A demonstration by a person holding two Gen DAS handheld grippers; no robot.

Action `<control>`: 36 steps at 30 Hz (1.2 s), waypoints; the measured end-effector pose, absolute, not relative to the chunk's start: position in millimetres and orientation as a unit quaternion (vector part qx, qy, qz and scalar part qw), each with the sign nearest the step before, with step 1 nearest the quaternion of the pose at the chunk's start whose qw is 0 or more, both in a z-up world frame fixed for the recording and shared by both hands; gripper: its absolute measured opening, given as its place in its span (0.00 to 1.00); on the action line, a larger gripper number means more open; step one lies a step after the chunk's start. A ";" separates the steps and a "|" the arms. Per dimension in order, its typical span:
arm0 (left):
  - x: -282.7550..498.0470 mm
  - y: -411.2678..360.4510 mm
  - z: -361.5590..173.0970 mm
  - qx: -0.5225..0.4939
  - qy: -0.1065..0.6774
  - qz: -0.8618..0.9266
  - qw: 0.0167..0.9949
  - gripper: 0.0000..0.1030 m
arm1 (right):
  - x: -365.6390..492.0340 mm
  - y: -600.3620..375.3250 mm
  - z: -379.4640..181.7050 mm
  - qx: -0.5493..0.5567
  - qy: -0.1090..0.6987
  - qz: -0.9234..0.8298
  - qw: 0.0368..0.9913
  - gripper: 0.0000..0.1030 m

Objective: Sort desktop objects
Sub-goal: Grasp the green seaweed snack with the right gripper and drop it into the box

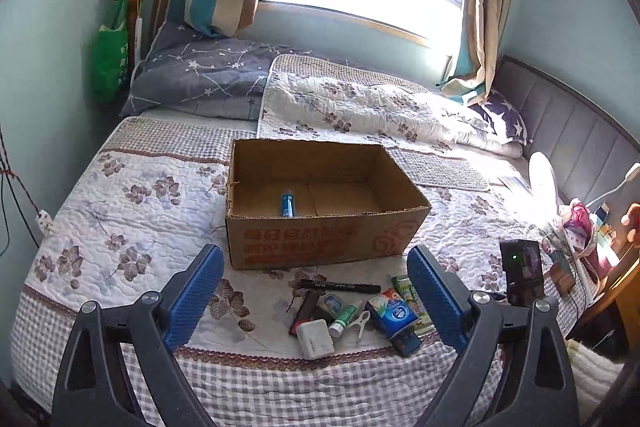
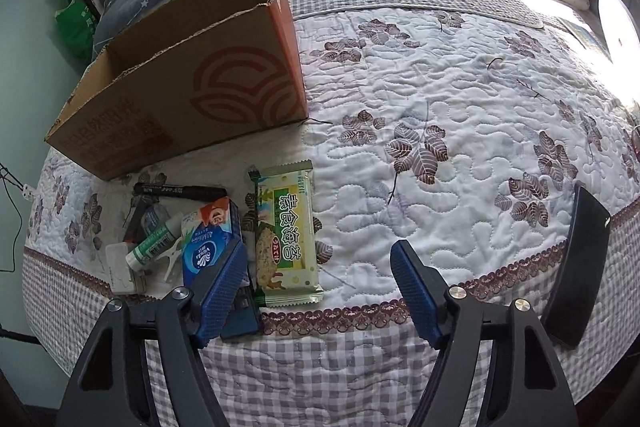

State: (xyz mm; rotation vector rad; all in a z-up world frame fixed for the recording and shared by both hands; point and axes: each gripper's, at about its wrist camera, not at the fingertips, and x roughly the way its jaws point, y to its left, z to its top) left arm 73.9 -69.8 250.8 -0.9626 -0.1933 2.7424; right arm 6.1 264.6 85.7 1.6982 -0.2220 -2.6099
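Note:
An open cardboard box (image 1: 320, 239) stands on the bed with a blue battery (image 1: 287, 203) lying inside; it also shows in the right wrist view (image 2: 180, 95). In front of it lies a pile: a black marker (image 1: 340, 285), a white charger (image 1: 316, 339), a green-white glue stick (image 1: 344, 317), a white clip (image 1: 362, 321), a blue tissue pack (image 1: 390, 311) and a green snack bar (image 2: 288, 235). My left gripper (image 1: 316, 295) is open above the pile. My right gripper (image 2: 318, 287) is open, low over the snack bar and tissue pack (image 2: 208, 247).
The quilted bed cover (image 2: 460, 99) stretches right of the box. A black phone-like slab (image 2: 576, 267) lies at the bed's right edge. A black device with a green light (image 1: 522, 275) stands at the right, by a cluttered desk (image 1: 592, 239). Pillows (image 1: 200, 79) lie behind.

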 end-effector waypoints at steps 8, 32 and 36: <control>69.6 -86.1 237.9 -0.353 -0.112 0.921 0.123 1.00 | -15.3 233.6 49.8 0.546 0.011 -0.838 0.004 0.69; 72.8 -97.9 244.2 -0.345 -0.139 0.921 0.118 1.00 | 8.0 206.4 119.9 0.455 0.027 -0.890 0.023 0.47; 74.4 -102.7 244.0 -0.344 -0.144 0.921 0.114 1.00 | 10.3 192.6 152.5 0.421 0.042 -0.905 0.038 0.47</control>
